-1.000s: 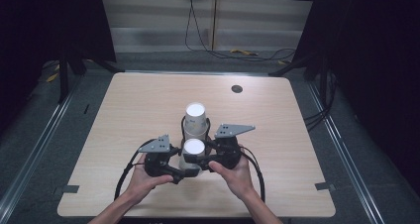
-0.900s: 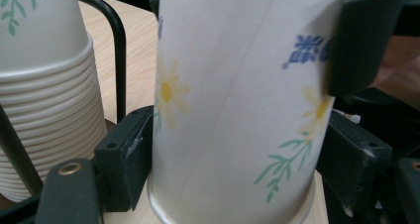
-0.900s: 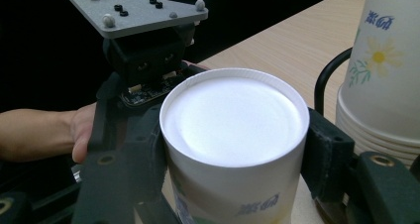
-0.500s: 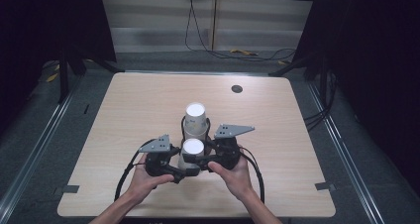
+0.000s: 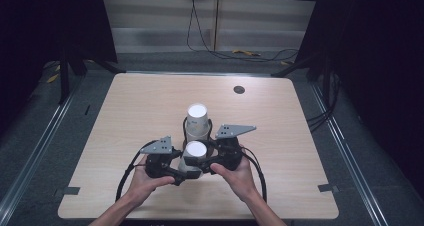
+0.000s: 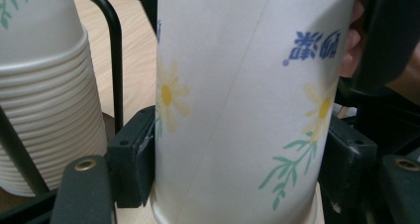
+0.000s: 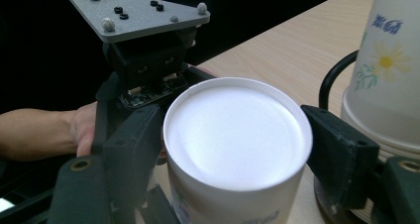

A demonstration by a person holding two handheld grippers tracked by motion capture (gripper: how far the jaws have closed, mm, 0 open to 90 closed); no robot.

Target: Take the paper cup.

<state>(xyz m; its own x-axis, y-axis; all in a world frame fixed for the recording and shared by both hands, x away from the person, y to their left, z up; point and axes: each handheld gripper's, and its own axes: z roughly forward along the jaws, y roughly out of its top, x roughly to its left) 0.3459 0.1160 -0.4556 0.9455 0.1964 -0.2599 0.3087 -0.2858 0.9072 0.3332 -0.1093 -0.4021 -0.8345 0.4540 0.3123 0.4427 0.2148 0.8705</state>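
On the pale wooden table in a dark room, both grippers around an upturned paper cup

Rectangular light-wood table with rounded corners, standing on a dark grey floor. A small round dark grommet sits flush in the tabletop near the far edge, right of centre. Upside-down stack of white paper cups with a flower print stands near the middle. A single upside-down white paper cup stands just in front of it, nearer the front edge.
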